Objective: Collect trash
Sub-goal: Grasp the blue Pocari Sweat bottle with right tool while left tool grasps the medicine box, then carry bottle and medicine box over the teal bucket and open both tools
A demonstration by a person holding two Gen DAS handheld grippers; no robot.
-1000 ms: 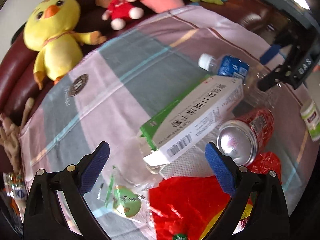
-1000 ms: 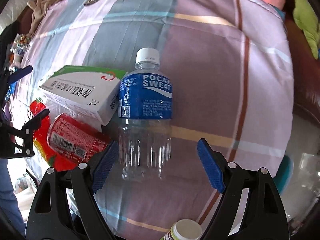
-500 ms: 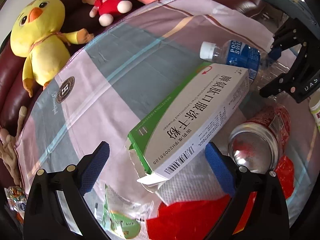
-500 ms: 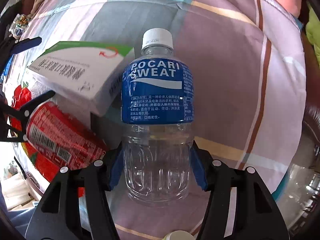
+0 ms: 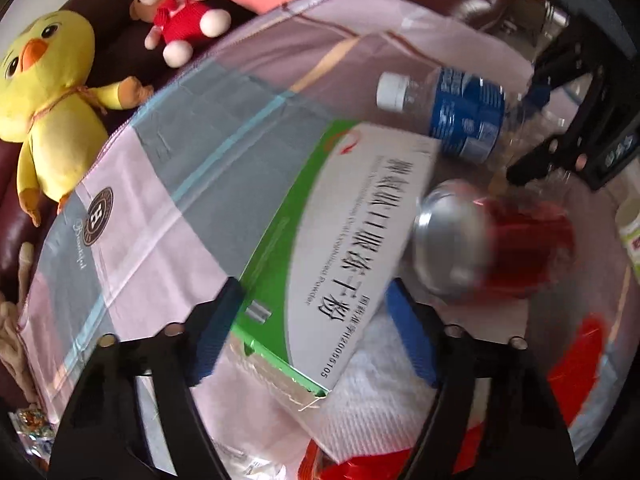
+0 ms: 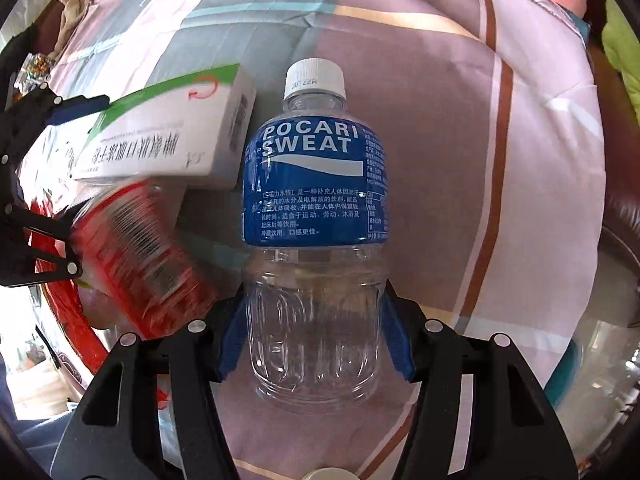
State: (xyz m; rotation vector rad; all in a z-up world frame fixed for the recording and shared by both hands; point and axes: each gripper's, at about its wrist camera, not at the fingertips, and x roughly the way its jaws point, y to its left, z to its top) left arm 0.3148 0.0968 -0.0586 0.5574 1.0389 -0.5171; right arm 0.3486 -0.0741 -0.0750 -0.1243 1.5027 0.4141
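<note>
A white and green medicine box lies on the plaid cloth. My left gripper straddles its near end. Its jaws are closing, and the blue pads touch both long sides. A clear Pocari Sweat bottle with a blue label and white cap lies beside the box. My right gripper is shut on its clear lower body. A red drink can, blurred, lies against the box, between the two grippers. The same can shows at the left of the right wrist view.
A white paper towel and a red plastic bag lie under and beside the box. A small white and green bottle stands at the right edge. A yellow plush chick and a teddy bear rest on the dark sofa behind.
My left gripper came down over the box and its jaws narrowed onto it. My right gripper closed on the bottle half a second ago and still holds it. The can now looks blurred.
</note>
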